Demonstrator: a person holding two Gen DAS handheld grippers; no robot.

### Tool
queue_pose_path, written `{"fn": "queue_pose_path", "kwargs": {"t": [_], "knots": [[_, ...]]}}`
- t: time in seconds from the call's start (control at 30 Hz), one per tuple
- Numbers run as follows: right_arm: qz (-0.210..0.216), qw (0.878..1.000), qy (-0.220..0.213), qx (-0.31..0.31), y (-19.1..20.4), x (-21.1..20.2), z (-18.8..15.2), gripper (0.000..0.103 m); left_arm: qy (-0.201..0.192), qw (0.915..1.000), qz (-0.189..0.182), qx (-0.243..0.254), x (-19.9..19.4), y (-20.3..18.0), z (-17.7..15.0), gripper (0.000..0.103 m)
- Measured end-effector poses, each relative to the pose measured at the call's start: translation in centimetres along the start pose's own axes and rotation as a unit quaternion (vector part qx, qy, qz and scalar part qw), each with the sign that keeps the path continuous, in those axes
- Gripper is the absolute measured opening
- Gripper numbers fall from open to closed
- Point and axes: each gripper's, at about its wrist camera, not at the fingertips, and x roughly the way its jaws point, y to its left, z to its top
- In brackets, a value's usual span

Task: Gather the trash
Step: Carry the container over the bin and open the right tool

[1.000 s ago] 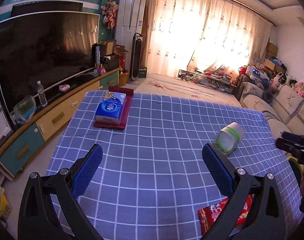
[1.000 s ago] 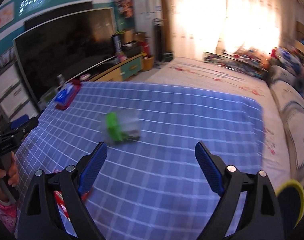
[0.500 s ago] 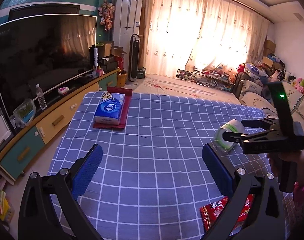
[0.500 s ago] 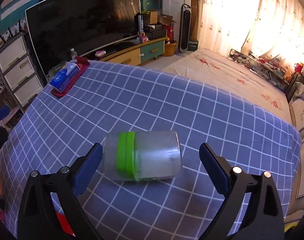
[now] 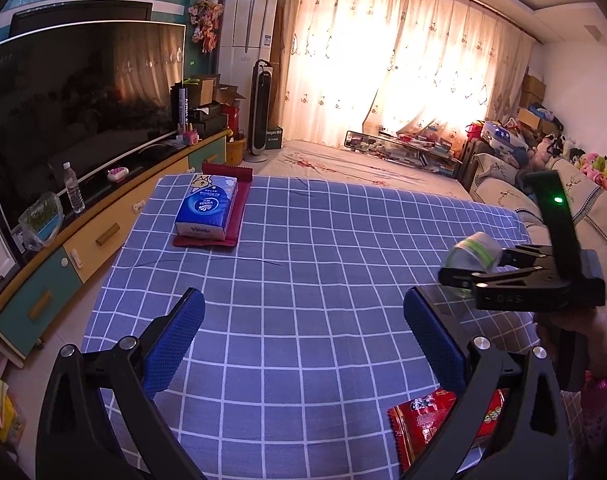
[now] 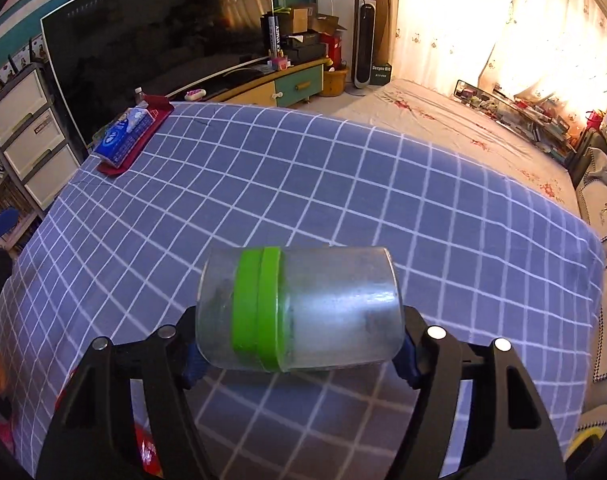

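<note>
A clear plastic cup with a green band [image 6: 299,312] lies on its side between the fingers of my right gripper [image 6: 299,360], which is shut on its two ends and holds it just above the blue checked tablecloth [image 6: 343,184]. The cup [image 5: 473,254] and the right gripper [image 5: 467,276] also show at the right of the left wrist view. My left gripper [image 5: 303,340] is open and empty over the cloth's near part. A red snack wrapper [image 5: 427,428] lies under its right finger [image 5: 431,340].
A blue tissue pack [image 5: 207,210] lies on a red tray [image 5: 239,216] at the table's far left. A TV cabinet [image 5: 103,232] runs along the left. A sofa [image 5: 591,208] stands at the right.
My right gripper moved in around the lying cup and shut on it. The cup now sits slightly raised off the cloth. My left gripper has hardly moved.
</note>
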Motion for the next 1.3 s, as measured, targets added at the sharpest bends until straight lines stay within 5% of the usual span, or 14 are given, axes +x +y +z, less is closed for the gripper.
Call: {"fn": "queue_pose_path", "kwargs": {"t": [0.4,0.7,1.03,1.3], "knots": [[-0.067,0.994,-0.037,0.083,-6.5,-12.4,-9.1,0.067,-0.006,0.9997,-0.004,0.021,-0.4,-1.3,-0.3,0.098],[-0.184,0.95,-0.046,0.249,-17.3,-19.8,-20.3,0.067,-0.009,0.999,-0.011,0.044,-0.5,-2.6,-0.8,0.098],[-0.243,0.913,-0.004,0.328,-24.9,-20.3,-28.0,0.067,-0.005,0.9967,-0.022,0.078,-0.4,-4.5,-1.6,0.098],[-0.267,0.9,-0.005,0.344,-26.5,-18.7,-28.1,0.075,0.0,0.9964,-0.025,0.081,-0.2,-4.6,-1.7,0.098]]}}
